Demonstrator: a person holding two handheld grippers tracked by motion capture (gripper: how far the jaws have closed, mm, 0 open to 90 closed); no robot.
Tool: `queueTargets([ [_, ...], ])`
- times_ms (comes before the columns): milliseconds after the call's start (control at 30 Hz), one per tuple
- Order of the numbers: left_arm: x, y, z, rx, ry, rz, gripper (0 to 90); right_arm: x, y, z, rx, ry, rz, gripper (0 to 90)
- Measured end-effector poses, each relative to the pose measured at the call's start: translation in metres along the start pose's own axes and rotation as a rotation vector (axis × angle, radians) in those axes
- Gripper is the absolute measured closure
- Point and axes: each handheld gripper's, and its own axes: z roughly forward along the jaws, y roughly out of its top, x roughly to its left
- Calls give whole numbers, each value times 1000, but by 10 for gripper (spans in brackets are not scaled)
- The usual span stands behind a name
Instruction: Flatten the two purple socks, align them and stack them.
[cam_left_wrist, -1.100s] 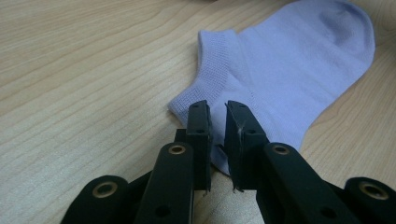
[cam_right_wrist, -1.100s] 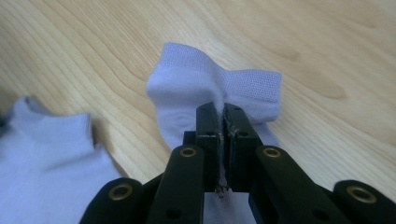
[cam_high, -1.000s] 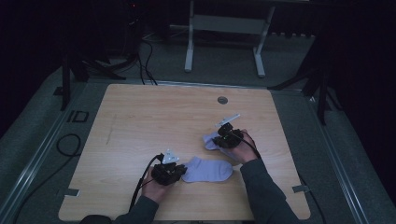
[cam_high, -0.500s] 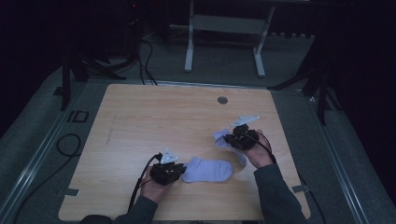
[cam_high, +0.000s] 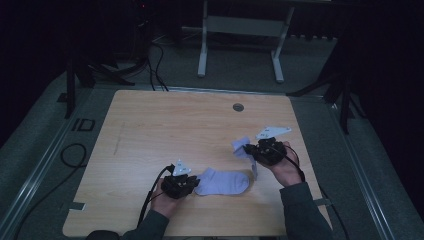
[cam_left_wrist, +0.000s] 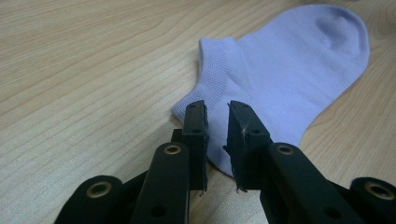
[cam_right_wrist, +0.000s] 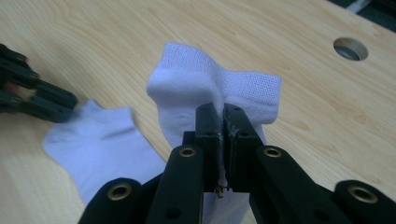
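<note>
Here the right tool (cam_right_wrist: 222, 122) is clamped on the cuff of a pale lilac sock (cam_right_wrist: 212, 91), lifted off the wooden surface (cam_high: 165, 130). The left tool (cam_left_wrist: 217, 123) stands slightly apart over the cuff of a second sock (cam_left_wrist: 285, 65) lying flat; whether its pads touch the fabric is hard to tell.

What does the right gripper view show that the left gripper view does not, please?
Right gripper view alone: the right gripper pinching a lifted sock off the wood, and the round hole in the table. Left gripper view alone: the left gripper, its jaws slightly apart over the flat sock's cuff. Both: the flat sock lying on the wood.
</note>
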Motion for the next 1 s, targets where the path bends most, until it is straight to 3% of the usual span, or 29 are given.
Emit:
queueTargets([
  [567,0,0,1,8,4,-4,775,17,-1,-14,-68,54,-7,855],
  [1000,0,-1,2,17,1,-4,775,26,-2,-6,-60,64,-14,855],
])
